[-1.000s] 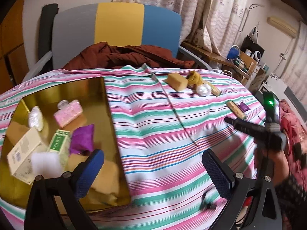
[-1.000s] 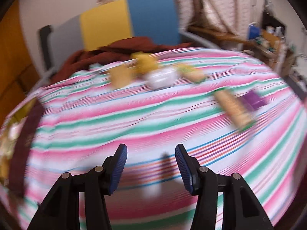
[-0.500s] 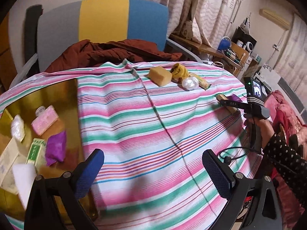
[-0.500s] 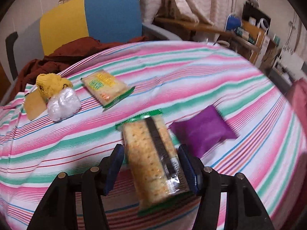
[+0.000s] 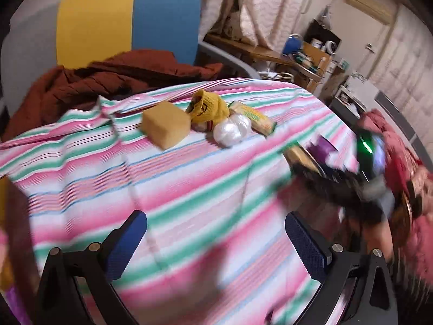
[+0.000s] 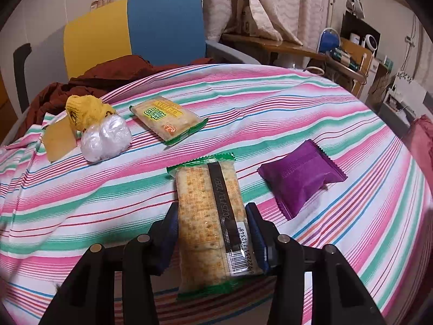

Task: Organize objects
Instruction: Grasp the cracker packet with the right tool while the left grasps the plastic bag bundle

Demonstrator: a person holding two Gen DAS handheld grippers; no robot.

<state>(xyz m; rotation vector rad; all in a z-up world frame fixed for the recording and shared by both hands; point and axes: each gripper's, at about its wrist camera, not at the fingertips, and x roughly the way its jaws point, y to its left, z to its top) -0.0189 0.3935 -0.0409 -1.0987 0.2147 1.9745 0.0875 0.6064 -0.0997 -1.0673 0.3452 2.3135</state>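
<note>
My right gripper [image 6: 212, 226] has its blue pads [image 6: 170, 224] closed against both sides of a clear cracker pack with green ends [image 6: 208, 216] lying on the striped cloth. A purple packet [image 6: 300, 177] lies just to its right. Further back are a second cracker pack [image 6: 165, 119], a white plastic ball [image 6: 107, 138], a yellow cloth bundle [image 6: 86, 111] and a tan sponge block [image 6: 58, 140]. My left gripper [image 5: 216, 246] is open and empty above the cloth. Its view shows the sponge [image 5: 166, 126], the bundle [image 5: 209, 107], the ball [image 5: 232, 130] and the blurred right gripper [image 5: 338, 173].
A round table under a pink, green and white striped cloth [image 6: 270, 103]. A grey, yellow and blue chair [image 6: 151, 27] with a brown garment [image 6: 108, 73] stands behind it. A cluttered shelf [image 6: 346, 51] is at the back right. A gold tray edge [image 5: 5, 216] shows at far left.
My right gripper moved forward over the cracker pack and its pads closed on the pack's sides. My left gripper swung right, so the gold tray has almost left its view.
</note>
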